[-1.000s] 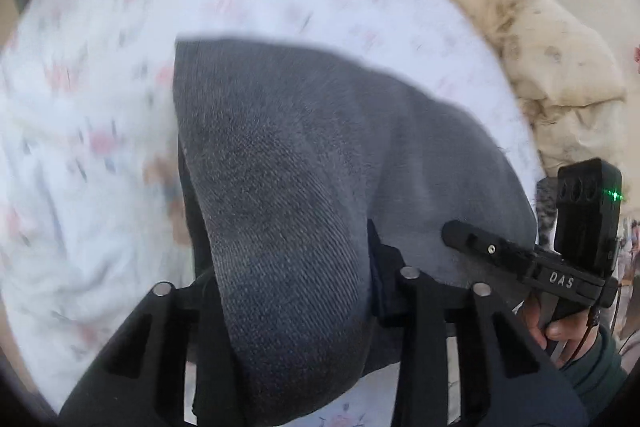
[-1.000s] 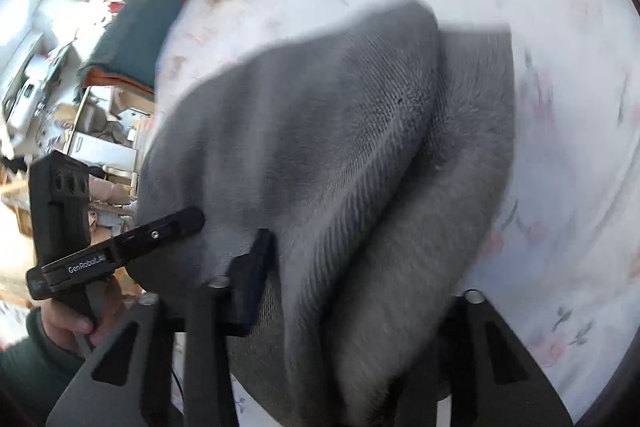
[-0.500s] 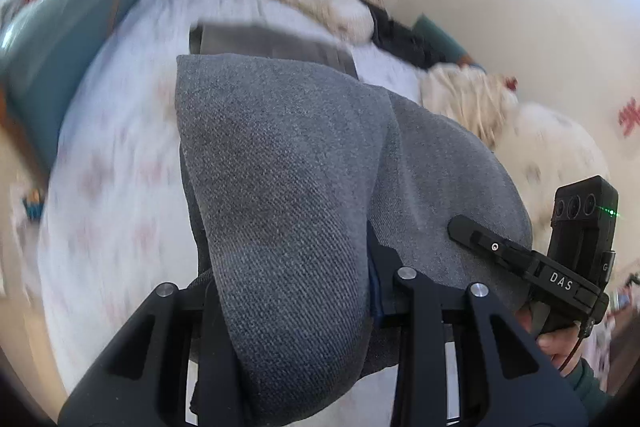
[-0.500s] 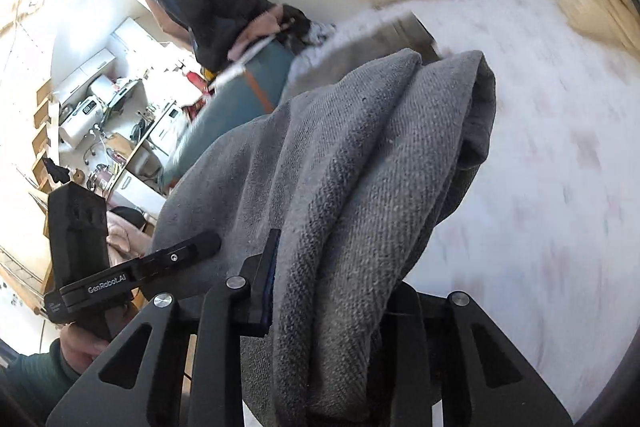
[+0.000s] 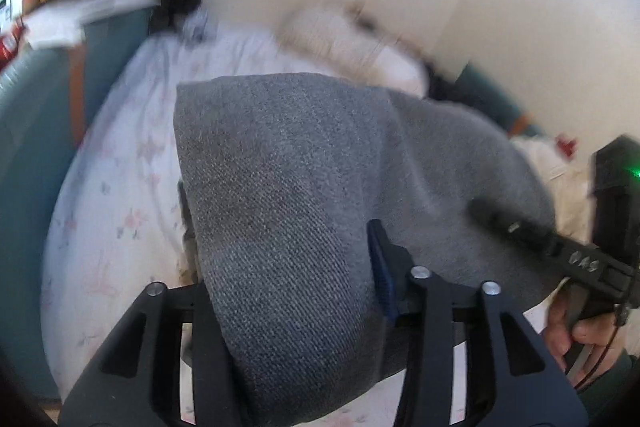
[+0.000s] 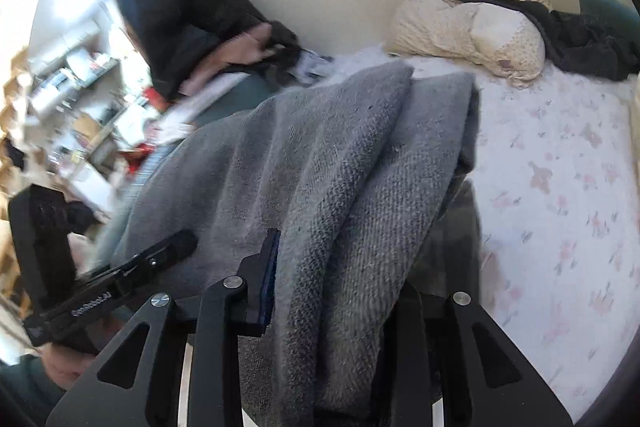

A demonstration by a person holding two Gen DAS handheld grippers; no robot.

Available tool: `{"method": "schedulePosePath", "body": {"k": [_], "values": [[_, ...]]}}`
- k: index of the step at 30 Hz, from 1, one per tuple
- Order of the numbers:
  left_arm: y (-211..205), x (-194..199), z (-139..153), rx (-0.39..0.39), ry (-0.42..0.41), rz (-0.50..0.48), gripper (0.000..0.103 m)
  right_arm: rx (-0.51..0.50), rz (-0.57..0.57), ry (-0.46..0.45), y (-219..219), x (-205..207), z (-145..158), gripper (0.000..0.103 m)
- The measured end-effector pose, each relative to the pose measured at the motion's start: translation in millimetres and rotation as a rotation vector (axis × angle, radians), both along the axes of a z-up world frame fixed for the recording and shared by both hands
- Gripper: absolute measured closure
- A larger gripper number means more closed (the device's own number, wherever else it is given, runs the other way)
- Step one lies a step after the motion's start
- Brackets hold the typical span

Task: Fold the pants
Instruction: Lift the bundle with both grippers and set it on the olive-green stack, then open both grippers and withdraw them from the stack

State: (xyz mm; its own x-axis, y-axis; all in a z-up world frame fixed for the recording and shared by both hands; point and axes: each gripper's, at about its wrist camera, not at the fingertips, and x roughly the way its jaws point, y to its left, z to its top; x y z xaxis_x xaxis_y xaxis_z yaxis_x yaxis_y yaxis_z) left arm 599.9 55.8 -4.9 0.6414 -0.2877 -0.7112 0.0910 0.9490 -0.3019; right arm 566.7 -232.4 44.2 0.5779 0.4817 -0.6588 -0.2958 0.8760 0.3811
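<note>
The grey knit pants [image 5: 288, 211] hang in the air above the bed's floral sheet [image 5: 120, 187], bunched thickly between both tools: the left gripper [image 5: 286, 307] is clamped on one gathered end, and the right gripper [image 6: 340, 311] is clamped on the other, where the right wrist view shows at least two heavy layers [image 6: 360, 167] stacked in its jaws. The cloth looks like a thick, soft sweatpant fleece, limp rather than stiff, so it drapes and sags between the two holds and will likely slump where unsupported. It seems moderately weighty for fabric but not slippery; the coarse weave should grip the pads well. The best holds are probably the outer corners of a folded edge, pinching all layers together, so no inner layer slides out when it is lowered onto the sheet near the cream pillow [image 6: 468, 31].
</note>
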Motion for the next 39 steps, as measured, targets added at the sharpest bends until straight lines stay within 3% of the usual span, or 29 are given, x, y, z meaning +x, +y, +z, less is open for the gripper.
{"method": "schedulePosePath", "body": {"k": [1, 2, 3, 5, 7, 9, 14, 17, 20, 22, 26, 28, 29, 36, 39], "values": [[-0.2, 9.7, -14.4, 0.047, 0.058, 0.015, 0.048, -0.043, -0.024, 0.037, -0.5, 10.2, -15.0, 0.064], [0.3, 11.8, -21.5, 0.079, 0.065, 0.020, 0.040, -0.081, -0.039, 0.084, -1.5, 18.8, -31.0, 0.057], [0.4, 9.3, -23.4, 0.108, 0.053, 0.022, 0.037, -0.104, -0.051, 0.114, -4.3, 20.0, -44.9, 0.054], [1.2, -5.7, -19.5, 0.175, -0.021, 0.028, 0.013, -0.114, -0.073, 0.088, -12.0, 16.4, -50.1, 0.040], [5.7, -21.6, -11.6, 0.231, -0.092, 0.040, 0.010, -0.133, -0.137, 0.036, -28.8, 8.1, -45.2, 0.033], [13.2, -28.1, -7.3, 0.253, -0.102, 0.064, 0.010, -0.117, -0.174, 0.025, -47.8, 0.4, -43.1, 0.030], [33.0, -64.1, 13.9, 0.389, -0.150, 0.275, 0.011, -0.204, -0.267, -0.024, -69.3, -34.5, -15.2, 0.028], [36.0, -105.7, 27.1, 0.345, -0.192, 0.246, 0.011, -0.154, -0.223, -0.033, -69.0, -55.8, 7.5, 0.027], [31.2, -156.8, 38.8, 0.308, -0.235, 0.219, 0.011, -0.154, -0.192, -0.096, -63.5, -111.6, 28.4, 0.025], [22.3, -194.2, 47.2, 0.273, -0.240, 0.183, 0.011, -0.151, -0.175, -0.120, -57.9, -151.1, 37.5, 0.013], [11.8, -267.9, 56.2, 0.235, -0.269, 0.188, 0.011, -0.151, -0.153, -0.168, -40.6, -231.7, 55.0, 0.010], [7.3, -309.6, 57.0, 0.196, -0.258, 0.193, 0.007, -0.132, -0.156, -0.185, -36.5, -266.5, 61.9, 0.001], [4.4, -323.4, 57.3, 0.195, -0.251, 0.193, 0.003, -0.131, -0.159, -0.192, -34.4, -284.9, 64.8, 0.000], [-18.6, -436.1, 70.9, 0.188, -0.242, 0.122, 0.001, -0.125, -0.177, -0.239, -26.0, -417.7, 79.5, 0.000], [-22.3, -475.0, 80.4, 0.188, -0.287, 0.118, 0.001, -0.138, -0.189, -0.237, -25.7, -460.5, 80.0, 0.000]]}}
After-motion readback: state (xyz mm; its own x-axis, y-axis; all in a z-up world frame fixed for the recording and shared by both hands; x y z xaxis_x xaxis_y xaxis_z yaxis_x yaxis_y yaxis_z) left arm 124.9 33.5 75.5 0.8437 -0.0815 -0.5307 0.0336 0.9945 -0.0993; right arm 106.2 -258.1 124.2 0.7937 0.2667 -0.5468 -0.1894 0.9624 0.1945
